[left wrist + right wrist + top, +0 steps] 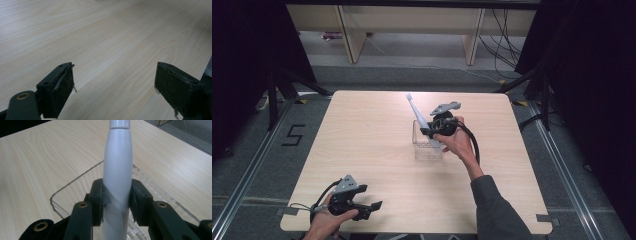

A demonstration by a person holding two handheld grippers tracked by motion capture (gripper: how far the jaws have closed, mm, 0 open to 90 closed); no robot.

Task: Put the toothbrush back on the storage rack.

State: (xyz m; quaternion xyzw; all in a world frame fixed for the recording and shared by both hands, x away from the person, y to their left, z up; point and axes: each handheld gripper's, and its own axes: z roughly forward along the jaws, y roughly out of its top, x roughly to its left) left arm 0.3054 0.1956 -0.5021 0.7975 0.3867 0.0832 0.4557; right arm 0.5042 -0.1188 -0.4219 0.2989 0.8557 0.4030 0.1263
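Observation:
My right gripper [432,133] is shut on the thick handle of a white electric toothbrush [418,114], held over a clear plastic box [426,150] near the table's middle. In the right gripper view the white toothbrush handle [117,175] runs up between the two pads, with the clear box's rim [75,183] just beneath. The brush head [409,96] points toward the far side of the table. My left gripper [371,209] rests low at the near left edge of the table, open; its fingers [61,90] stand wide apart over bare wood with nothing between them.
The light wooden table [362,145] stands on grey carpet. Black stands and curtains flank both sides. Wooden furniture legs [352,35] and loose cables [502,40] lie beyond the far edge.

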